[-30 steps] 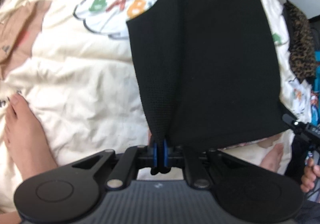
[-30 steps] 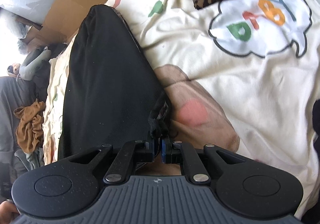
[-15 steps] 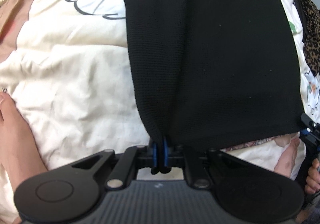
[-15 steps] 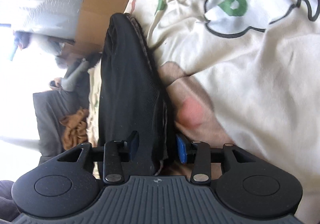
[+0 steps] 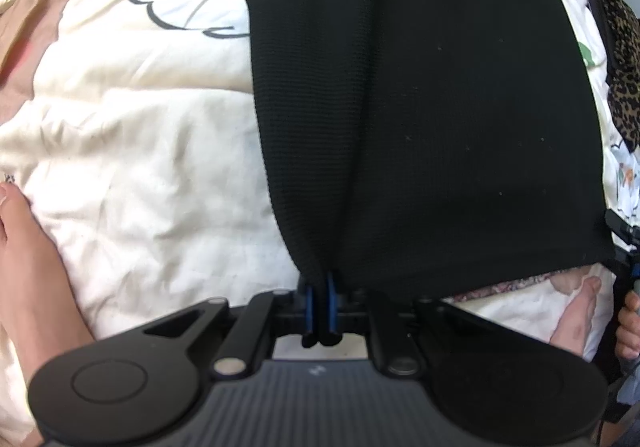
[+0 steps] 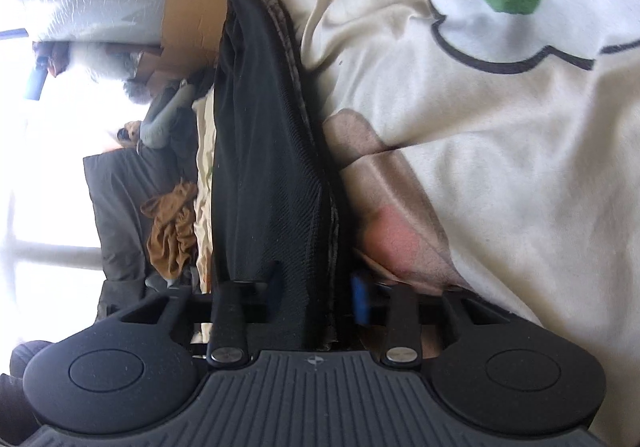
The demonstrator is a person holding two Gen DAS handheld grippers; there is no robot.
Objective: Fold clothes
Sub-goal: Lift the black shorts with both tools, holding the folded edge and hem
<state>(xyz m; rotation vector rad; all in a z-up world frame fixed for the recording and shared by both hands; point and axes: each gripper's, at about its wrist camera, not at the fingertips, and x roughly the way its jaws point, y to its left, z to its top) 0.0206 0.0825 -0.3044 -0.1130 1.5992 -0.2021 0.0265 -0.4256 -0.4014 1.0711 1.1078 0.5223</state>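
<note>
Right wrist: right gripper [image 6: 316,297] jaws just closing again w/ black garment [image 6: 268,167] edge between, pads not clearly pressing. Left gripper [image 5: 320,303] pinches garment's other corner; garment now lower, nearly on blanket [image 5: 132,151], fold about landing

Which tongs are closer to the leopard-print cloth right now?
Right. The right tongs, jaws just closing around the black garment, sit at its edge nearest the leopard-print cloth; the left tongs pinch the opposite corner, farther away.
</note>
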